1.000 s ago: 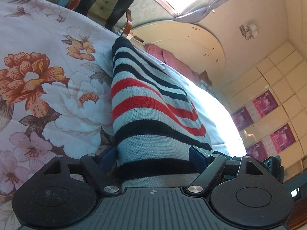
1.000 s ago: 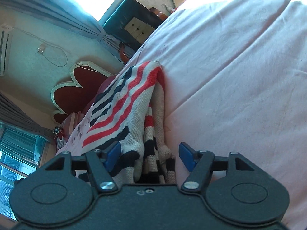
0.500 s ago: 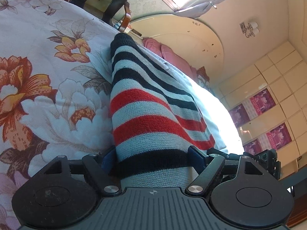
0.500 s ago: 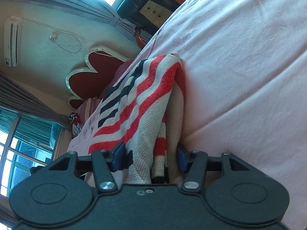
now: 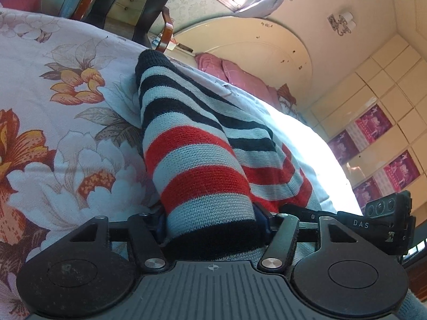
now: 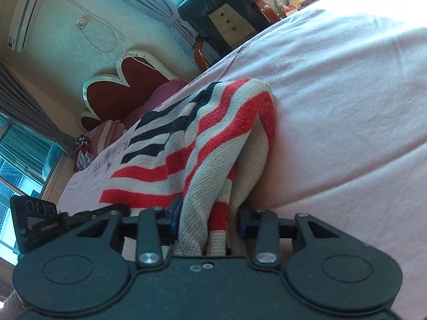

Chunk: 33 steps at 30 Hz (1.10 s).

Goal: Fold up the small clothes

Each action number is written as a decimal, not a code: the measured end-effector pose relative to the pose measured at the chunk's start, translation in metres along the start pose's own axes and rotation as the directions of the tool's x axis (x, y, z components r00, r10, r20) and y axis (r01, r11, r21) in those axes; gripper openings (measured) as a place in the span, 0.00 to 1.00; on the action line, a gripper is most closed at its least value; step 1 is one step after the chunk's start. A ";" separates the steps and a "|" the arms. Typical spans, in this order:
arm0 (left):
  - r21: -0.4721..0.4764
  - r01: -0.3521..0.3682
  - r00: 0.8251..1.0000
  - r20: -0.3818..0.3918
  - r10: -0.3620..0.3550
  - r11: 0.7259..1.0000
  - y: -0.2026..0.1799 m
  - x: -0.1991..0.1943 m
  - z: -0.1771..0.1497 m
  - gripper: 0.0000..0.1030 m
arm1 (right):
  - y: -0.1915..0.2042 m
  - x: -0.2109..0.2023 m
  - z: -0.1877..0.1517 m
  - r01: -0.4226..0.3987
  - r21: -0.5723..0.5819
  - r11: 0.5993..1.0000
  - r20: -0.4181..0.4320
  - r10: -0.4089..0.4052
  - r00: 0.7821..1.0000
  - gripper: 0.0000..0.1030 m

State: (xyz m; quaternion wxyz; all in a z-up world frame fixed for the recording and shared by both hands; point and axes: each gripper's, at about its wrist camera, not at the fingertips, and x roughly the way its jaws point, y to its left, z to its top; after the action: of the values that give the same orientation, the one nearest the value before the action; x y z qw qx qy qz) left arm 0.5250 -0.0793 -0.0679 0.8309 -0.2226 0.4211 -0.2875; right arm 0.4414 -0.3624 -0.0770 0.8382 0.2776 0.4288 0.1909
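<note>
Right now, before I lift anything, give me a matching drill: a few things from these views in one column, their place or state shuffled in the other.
Column one:
1. left tongs
2. right tongs
3. floral bedcover
4. air conditioner

Column two:
A. high on the wall
B. closed on bunched folds of the striped sweater
C. spread under the sweater
D. closed on a striped, tube-like part

Pairs: 1-D, 2-B, 3-C, 4-A

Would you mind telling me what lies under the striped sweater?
The striped sweater lies on a bedsheet, floral beside it in the left view, plain pink in the right. What the sheet looks like directly beneath is covered.
</note>
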 end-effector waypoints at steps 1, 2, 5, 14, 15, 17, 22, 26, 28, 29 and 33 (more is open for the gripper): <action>0.005 -0.003 1.000 0.004 0.003 1.000 -0.001 -0.002 0.000 0.55 | 0.001 -0.001 -0.002 0.003 -0.003 1.000 0.010 -0.003 1.000 0.34; 0.015 -0.006 1.000 0.009 0.006 1.000 -0.003 -0.004 0.000 0.53 | 0.003 -0.003 -0.003 0.005 -0.005 1.000 0.018 -0.005 1.000 0.34; 0.042 -0.002 1.000 0.023 0.001 0.999 -0.012 -0.012 0.001 0.51 | 0.013 -0.007 -0.004 0.009 -0.025 1.000 0.048 -0.008 0.999 0.33; 0.084 0.037 0.998 0.051 -0.041 0.996 -0.032 -0.050 0.001 0.50 | 0.045 -0.036 -0.011 0.009 -0.109 0.994 0.098 0.002 0.995 0.32; 0.086 0.040 0.997 0.056 -0.045 0.995 -0.035 -0.054 -0.002 0.50 | 0.048 -0.039 -0.012 0.009 -0.112 0.994 0.101 0.003 0.995 0.32; 0.092 0.047 0.996 0.065 -0.053 0.995 -0.038 -0.067 -0.004 0.50 | 0.054 -0.045 -0.013 0.004 -0.120 0.993 0.109 0.009 0.994 0.32; 0.109 0.047 0.994 0.090 -0.057 0.993 -0.042 -0.098 -0.007 0.50 | 0.079 -0.055 -0.019 0.002 -0.147 0.989 0.131 0.017 0.991 0.32; 0.112 0.036 0.992 0.114 -0.048 0.993 -0.038 -0.130 -0.013 0.50 | 0.101 -0.055 -0.025 -0.008 -0.167 0.986 0.137 0.031 0.990 0.32; 0.108 0.027 0.991 0.129 -0.040 0.994 -0.034 -0.148 -0.017 0.50 | 0.113 -0.054 -0.029 -0.016 -0.176 0.984 0.138 0.040 0.990 0.32; 0.105 0.021 0.990 0.136 -0.036 0.994 -0.032 -0.158 -0.019 0.50 | 0.119 -0.053 -0.032 -0.020 -0.180 0.983 0.137 0.045 0.990 0.32; 0.090 0.001 0.987 0.161 -0.016 0.996 -0.016 -0.199 -0.030 0.50 | 0.146 -0.045 -0.042 -0.044 -0.201 0.979 0.127 0.071 0.989 0.32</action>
State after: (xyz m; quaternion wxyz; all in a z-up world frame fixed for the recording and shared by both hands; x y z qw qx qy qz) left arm 0.4001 0.0373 0.0399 0.8701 -0.2094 0.3383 -0.2908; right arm 0.3694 -0.2622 0.0225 0.8827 0.2173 0.3423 0.2376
